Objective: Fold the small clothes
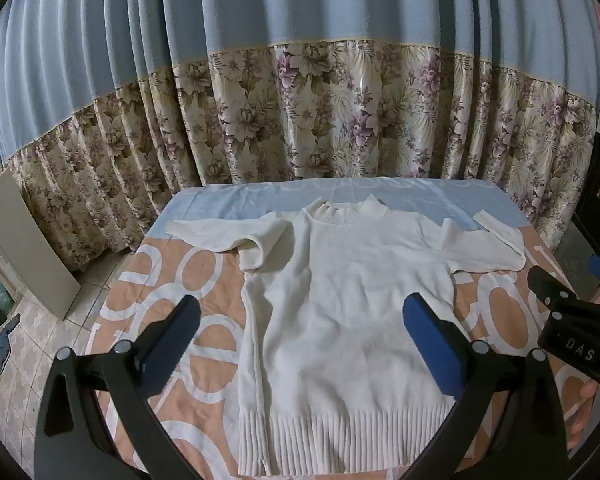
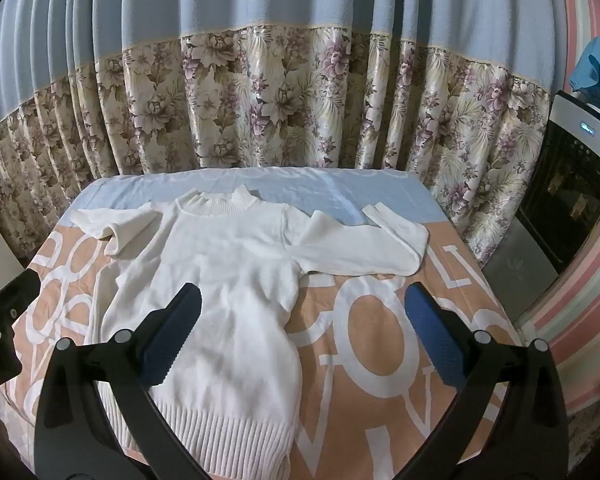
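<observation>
A table under a peach and blue lettered cloth (image 1: 172,280) is standing before a floral curtain (image 1: 340,120), and no container is showing. The left gripper (image 1: 300,344) is hovering with jaws wide apart and empty, the white sweater (image 1: 340,320) lying flat just beyond and below them, collar farthest off. The right gripper (image 2: 300,340), equally spread, is looking past the sweater's right edge, and only its view is showing a dark appliance (image 2: 572,184) to its right.
</observation>
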Available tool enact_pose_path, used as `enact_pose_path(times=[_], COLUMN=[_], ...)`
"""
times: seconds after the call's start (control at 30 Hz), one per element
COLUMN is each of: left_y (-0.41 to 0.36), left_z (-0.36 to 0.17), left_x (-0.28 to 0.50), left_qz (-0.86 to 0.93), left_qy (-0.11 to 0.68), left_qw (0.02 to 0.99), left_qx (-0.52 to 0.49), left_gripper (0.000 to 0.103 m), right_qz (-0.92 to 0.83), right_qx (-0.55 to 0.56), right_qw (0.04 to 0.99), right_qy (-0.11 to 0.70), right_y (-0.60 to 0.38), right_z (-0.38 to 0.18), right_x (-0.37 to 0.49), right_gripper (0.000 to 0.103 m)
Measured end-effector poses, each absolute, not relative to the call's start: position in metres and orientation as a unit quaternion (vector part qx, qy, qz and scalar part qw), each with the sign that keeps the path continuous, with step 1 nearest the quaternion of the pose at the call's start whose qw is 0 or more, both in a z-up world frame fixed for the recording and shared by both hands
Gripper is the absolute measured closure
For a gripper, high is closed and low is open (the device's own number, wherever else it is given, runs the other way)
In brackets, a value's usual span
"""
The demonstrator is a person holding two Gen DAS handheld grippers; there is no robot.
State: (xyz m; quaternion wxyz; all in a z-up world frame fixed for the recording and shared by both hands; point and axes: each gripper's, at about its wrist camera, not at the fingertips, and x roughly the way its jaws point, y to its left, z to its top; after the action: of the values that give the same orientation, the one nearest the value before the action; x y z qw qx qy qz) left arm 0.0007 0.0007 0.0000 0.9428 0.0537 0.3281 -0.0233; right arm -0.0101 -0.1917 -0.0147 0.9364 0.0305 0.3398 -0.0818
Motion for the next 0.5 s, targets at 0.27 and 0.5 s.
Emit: enact_pose_path(times=[0.27,0.5], left_y=[0.0008,0.0085], left_z=[0.0001,-0.0075], left_x=[0.0007,0.0022], left_qz=[-0.023,-0.023], left_qy=[0.328,0.328], left_qw=[0.943,0.943], left_qx=[0.053,0.053], left_gripper=[0.002,0.002], right_qz=[-0.082,-0.082], right_qx=[0.029,0.027], right_qw=[0.936,0.936], right_qy=[0.341,0.340], right_y=[-0.1909,-0.1907], right_z=[-0.0155,-0.0159], right_x=[-0.0098,-0.0090], right_gripper=[0.003,0.003])
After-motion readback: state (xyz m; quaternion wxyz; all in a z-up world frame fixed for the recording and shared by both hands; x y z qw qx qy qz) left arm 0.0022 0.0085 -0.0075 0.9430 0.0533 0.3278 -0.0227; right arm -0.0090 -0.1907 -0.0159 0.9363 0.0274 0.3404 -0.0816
